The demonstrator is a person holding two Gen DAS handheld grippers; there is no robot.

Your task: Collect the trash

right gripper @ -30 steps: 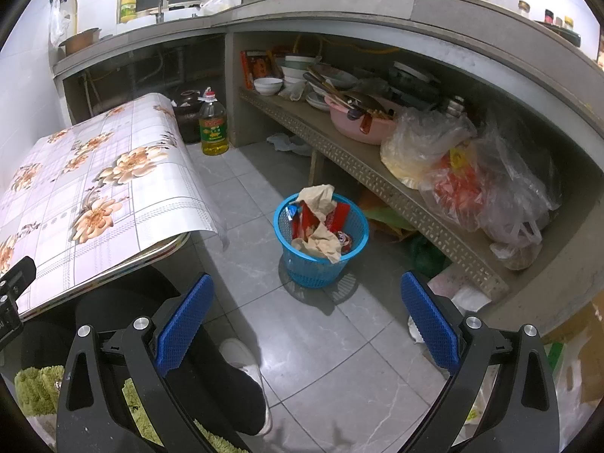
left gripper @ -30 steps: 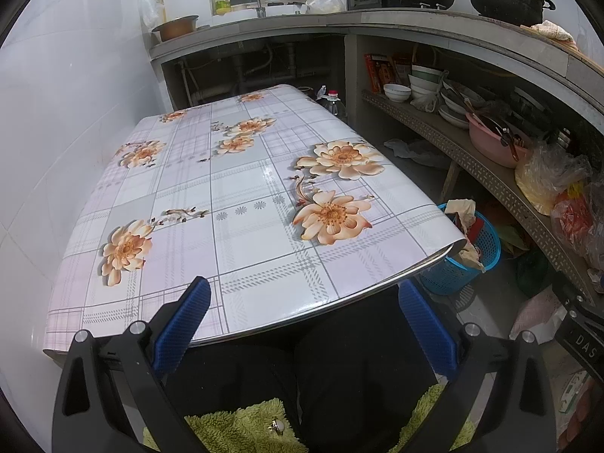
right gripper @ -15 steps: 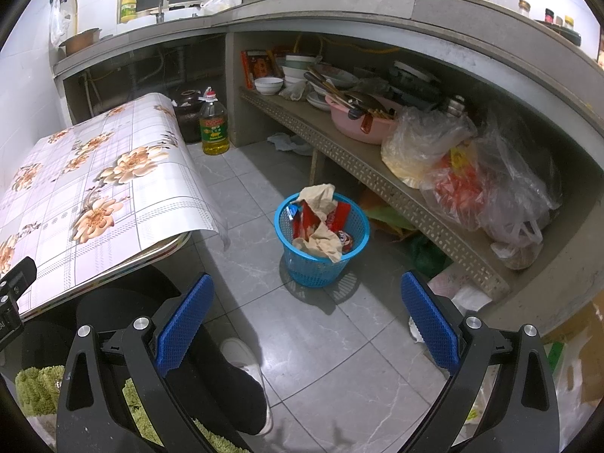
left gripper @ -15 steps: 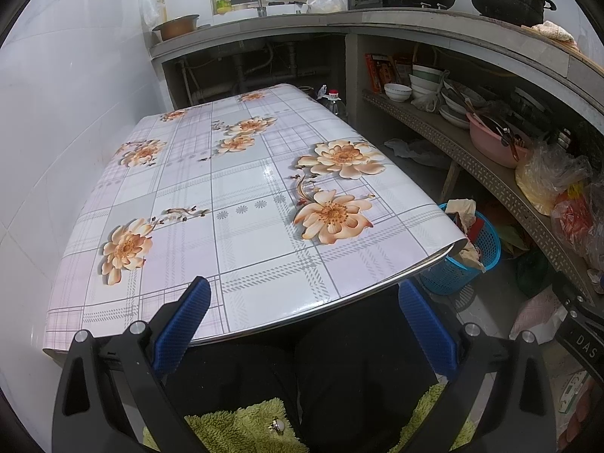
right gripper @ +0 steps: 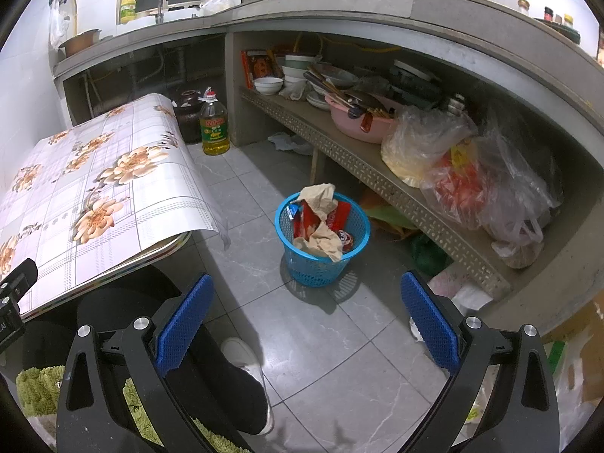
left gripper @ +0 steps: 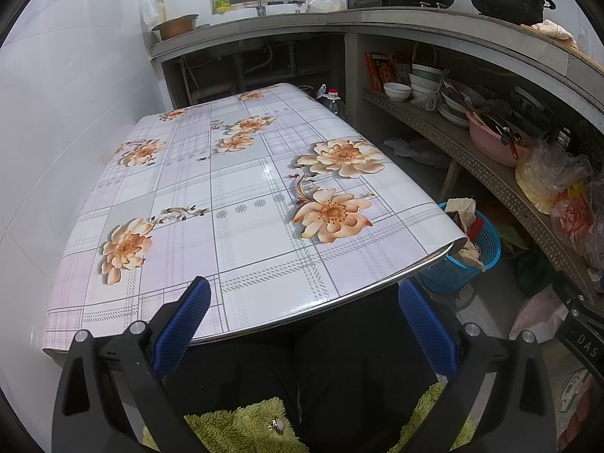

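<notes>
Left wrist view
Left gripper (left gripper: 304, 307): jaws spread wide, nothing between the blue pads; it hangs over the person's lap at the near table edge, likely a resting pose since nothing lies within reach.
Table (left gripper: 234, 188): covered by a glossy flowered cloth; no scrap or wrapper shows on it, so there seems nothing here to collect.
Blue basket (left gripper: 487, 245): half hidden behind the table's right corner, on the floor, with crumpled paper poking above its rim.
Shelf (left gripper: 472, 158): runs along the right under the counter, carrying bowls, a pink basin and plastic bags.

Right wrist view
Right gripper (right gripper: 307, 309): jaws wide apart and empty, pointed down at the floor tiles with the basket ahead, which suits a hand that has no load.
Blue basket (right gripper: 321, 264): stands on the floor between table and shelf, within easy reach of the seat.
Trash (right gripper: 321, 222): crumpled brown paper and red wrappers fill the basket above its rim.
Oil bottle (right gripper: 214, 128): upright by the table's far end, well apart from the basket.
Task state: judged nearly or fully done.
</notes>
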